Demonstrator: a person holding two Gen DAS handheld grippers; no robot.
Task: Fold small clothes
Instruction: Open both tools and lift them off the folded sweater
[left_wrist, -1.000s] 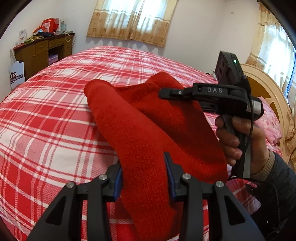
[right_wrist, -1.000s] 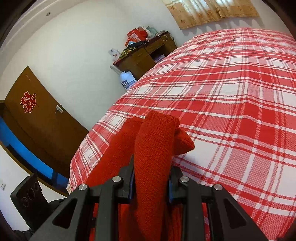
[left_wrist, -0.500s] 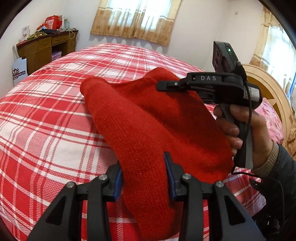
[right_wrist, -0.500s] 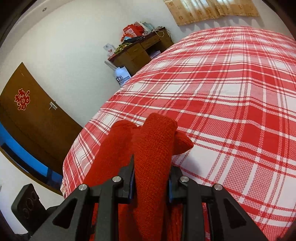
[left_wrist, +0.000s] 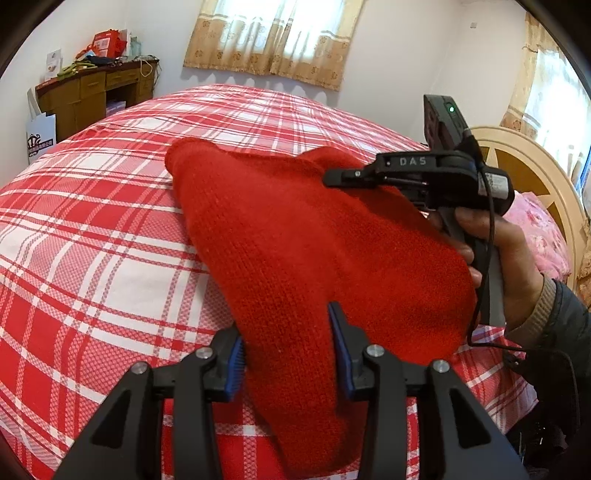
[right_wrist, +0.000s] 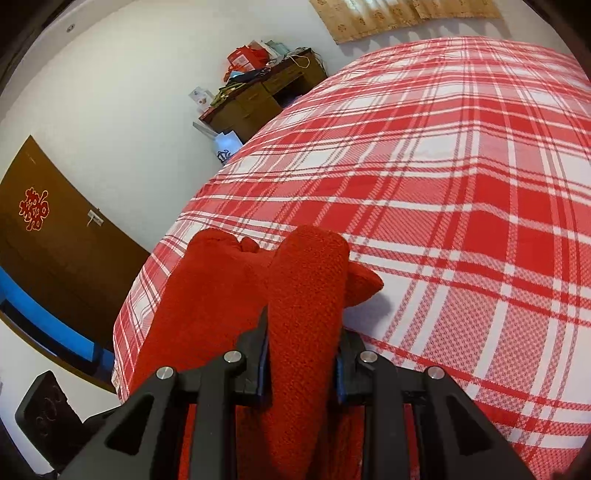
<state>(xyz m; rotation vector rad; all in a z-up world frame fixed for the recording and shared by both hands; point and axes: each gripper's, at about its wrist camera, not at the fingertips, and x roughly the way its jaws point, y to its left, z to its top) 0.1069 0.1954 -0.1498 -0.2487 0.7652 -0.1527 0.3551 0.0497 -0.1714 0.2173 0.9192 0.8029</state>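
Fabric of the red sweater (left_wrist: 295, 240) had sunk closer to the bed (left_wrist: 92, 258) than before. Left gripper (left_wrist: 286, 354) fingers were easing apart around one fold; right gripper (right_wrist: 301, 354) fingers clamped another.

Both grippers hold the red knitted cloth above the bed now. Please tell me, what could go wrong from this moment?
1. The left gripper has its jaws opening around the red knit; that side may slip out and spoil the fold.
2. The right gripper pinches a thick bunched roll, so layers could land uneven on the plaid bedspread.
3. The garment's far tip already drapes on the bed and might drag or crease.
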